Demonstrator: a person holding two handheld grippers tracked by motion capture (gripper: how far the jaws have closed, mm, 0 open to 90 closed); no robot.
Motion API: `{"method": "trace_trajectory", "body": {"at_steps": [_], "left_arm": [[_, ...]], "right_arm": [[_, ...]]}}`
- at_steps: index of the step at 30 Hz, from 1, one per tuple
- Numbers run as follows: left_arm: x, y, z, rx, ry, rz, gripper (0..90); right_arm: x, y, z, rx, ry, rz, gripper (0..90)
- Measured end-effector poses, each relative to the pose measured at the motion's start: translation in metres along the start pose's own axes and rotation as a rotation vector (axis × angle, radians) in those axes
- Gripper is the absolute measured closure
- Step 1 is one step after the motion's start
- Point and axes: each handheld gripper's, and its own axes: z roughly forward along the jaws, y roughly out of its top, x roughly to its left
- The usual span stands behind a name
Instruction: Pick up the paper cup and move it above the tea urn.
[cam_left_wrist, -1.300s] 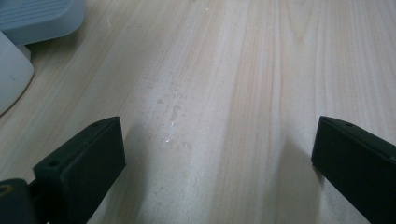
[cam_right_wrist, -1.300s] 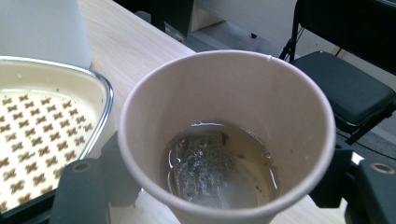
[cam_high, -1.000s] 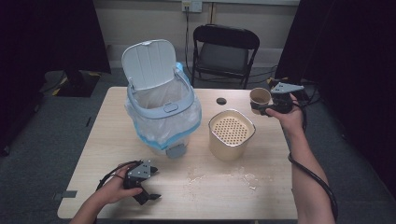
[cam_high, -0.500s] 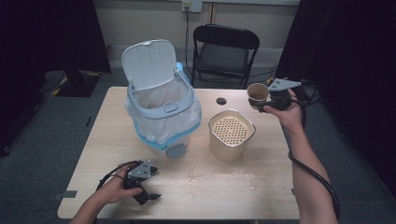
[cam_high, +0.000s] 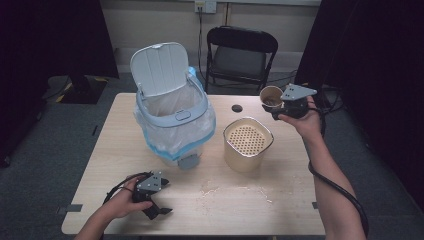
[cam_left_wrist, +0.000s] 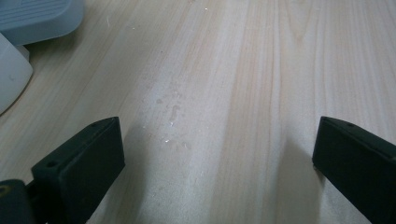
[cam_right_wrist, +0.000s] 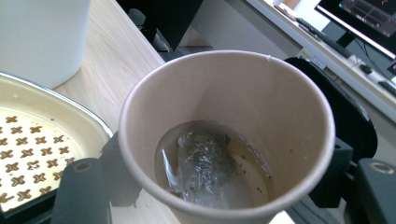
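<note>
Slowly Tip the Cup Over the Strainer

Now the right gripper (cam_high: 278, 106) pinches the brown paper cup (cam_high: 271, 97) with a wet tea bag (cam_right_wrist: 201, 161), up beside the cream strainer pot (cam_high: 248, 142). It should tilt gently. The left gripper (cam_high: 159, 205) rests spread wide.

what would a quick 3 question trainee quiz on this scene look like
1. What do the right tongs hold?
2. True or false: the bin has its lid shut.
3. Which lies inside the cup? A) a spoon B) a wet tea bag C) a coin

Key: 1. A paper cup, raised above the table beside the strainer container. 2. False, the lid stands open. 3. B, a tea bag in a little liquid.
</note>
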Motion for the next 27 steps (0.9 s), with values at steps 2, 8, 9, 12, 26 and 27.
{"method": "trace_trajectory", "body": {"at_steps": [2,8,9,12,26,27], "left_arm": [[0.000,0.000,0.000,-0.001,-0.003,-0.003,1.5],[0.000,0.000,0.000,0.001,-0.002,-0.005,1.5],[0.000,0.000,0.000,0.003,-0.005,-0.003,1.5],[0.000,0.000,0.000,0.000,-0.003,-0.003,1.5],[-0.001,0.000,0.000,0.003,-0.005,-0.008,1.5],[-0.001,0.000,0.000,0.003,-0.004,-0.008,1.5]], "right_arm": [[0.004,0.003,-0.001,0.003,-0.005,-0.034,28.5],[0.012,0.011,-0.004,0.025,-0.020,-0.130,28.5],[0.013,0.012,-0.004,0.033,-0.024,-0.144,28.6],[0.017,0.014,-0.005,0.061,-0.031,-0.201,28.6],[0.025,0.012,-0.010,0.057,-0.018,-0.243,28.6],[0.025,0.013,-0.010,0.055,-0.024,-0.250,28.6]]}}
